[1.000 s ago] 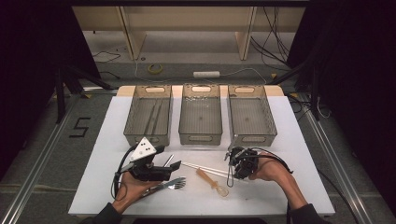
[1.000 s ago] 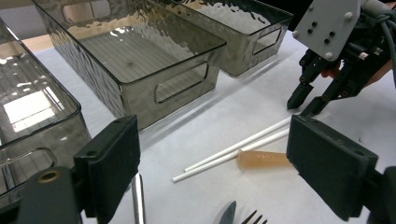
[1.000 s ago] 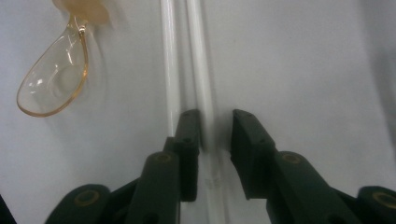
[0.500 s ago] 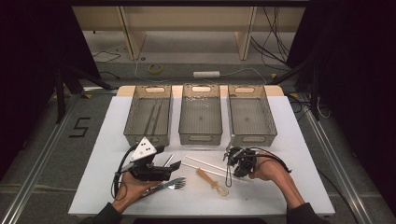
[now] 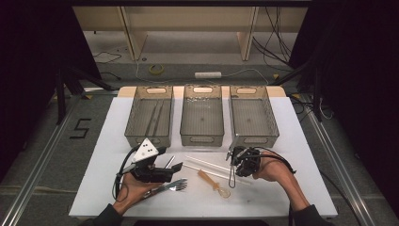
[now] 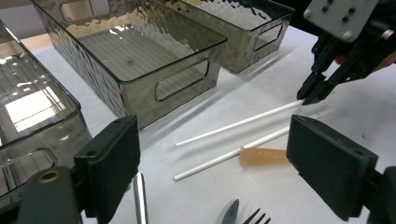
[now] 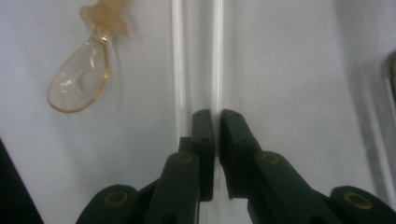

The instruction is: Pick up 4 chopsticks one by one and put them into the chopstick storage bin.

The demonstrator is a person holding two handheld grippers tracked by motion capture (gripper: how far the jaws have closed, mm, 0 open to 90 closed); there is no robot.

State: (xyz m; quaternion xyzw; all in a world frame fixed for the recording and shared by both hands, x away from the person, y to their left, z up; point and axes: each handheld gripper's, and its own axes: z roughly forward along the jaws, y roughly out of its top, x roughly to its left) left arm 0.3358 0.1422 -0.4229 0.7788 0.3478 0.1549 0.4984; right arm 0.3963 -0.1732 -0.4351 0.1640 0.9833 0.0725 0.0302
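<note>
The right tool [image 7: 216,114] has just clamped shut on a white stick [image 7: 216,56] (jaws were closing)

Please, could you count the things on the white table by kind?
Bins: 3
White sticks: 2
Amber spoon: 1
Metal fork: 1
Metal knife: 1
Total: 8, leaving out the sticks lying inside the left bin.

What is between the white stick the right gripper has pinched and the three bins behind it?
Nothing visible. The right gripper is shut on one white stick lying flat on the table. Only bare table separates it from the bins. The second stick and the spoon lie on the near side.
</note>
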